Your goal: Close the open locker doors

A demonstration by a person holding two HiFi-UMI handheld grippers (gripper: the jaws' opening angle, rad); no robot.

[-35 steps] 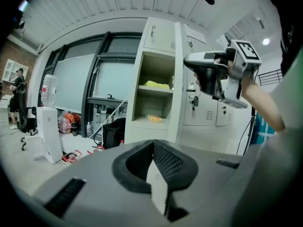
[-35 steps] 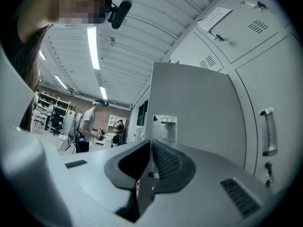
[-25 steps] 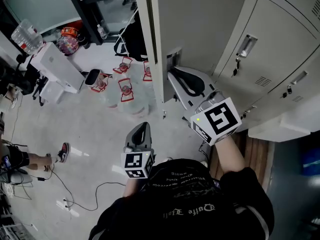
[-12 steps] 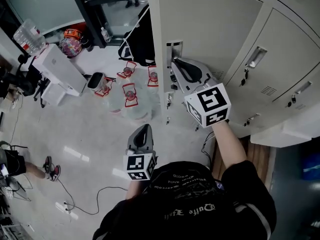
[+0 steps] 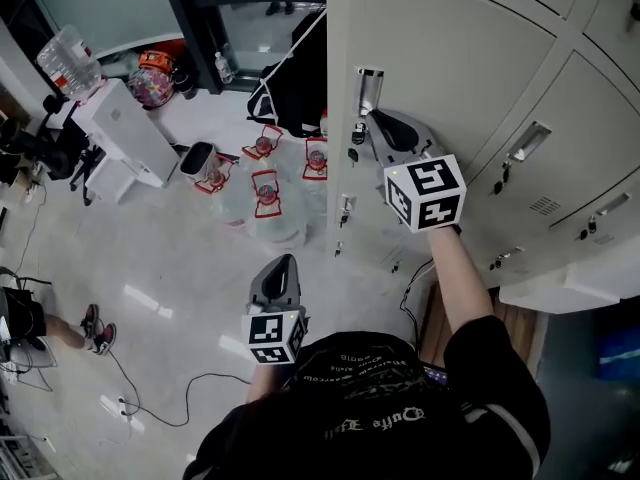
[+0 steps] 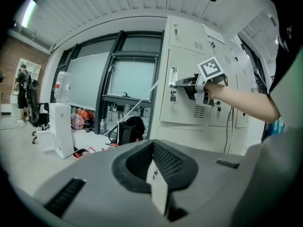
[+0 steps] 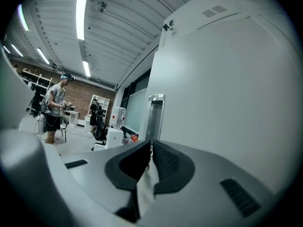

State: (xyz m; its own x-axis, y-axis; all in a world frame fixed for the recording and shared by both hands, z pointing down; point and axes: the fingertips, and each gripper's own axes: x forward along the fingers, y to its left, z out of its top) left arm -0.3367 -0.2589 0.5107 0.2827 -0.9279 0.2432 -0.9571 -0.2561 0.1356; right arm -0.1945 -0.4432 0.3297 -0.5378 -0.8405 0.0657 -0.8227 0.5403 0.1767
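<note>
Your right gripper [image 5: 376, 120]: jaws just closed together, empty, tips at the flat beige metal locker door [image 5: 450, 58], beside its chrome handle [image 5: 368, 90]. Your left gripper [image 5: 287, 261]: jaws together, empty.

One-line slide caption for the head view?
Right gripper, its empty jaws just closed further, beside the handle on the locker door; left gripper hangs low.

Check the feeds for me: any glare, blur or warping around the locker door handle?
Head view: sharp, evenly lit, handle clear, light streaks on the glossy floor. Right gripper view: fisheye bows the locker door; handle readable, ceiling lamps glare. Left gripper view: same fisheye, black corners, left tongs soft.
</note>
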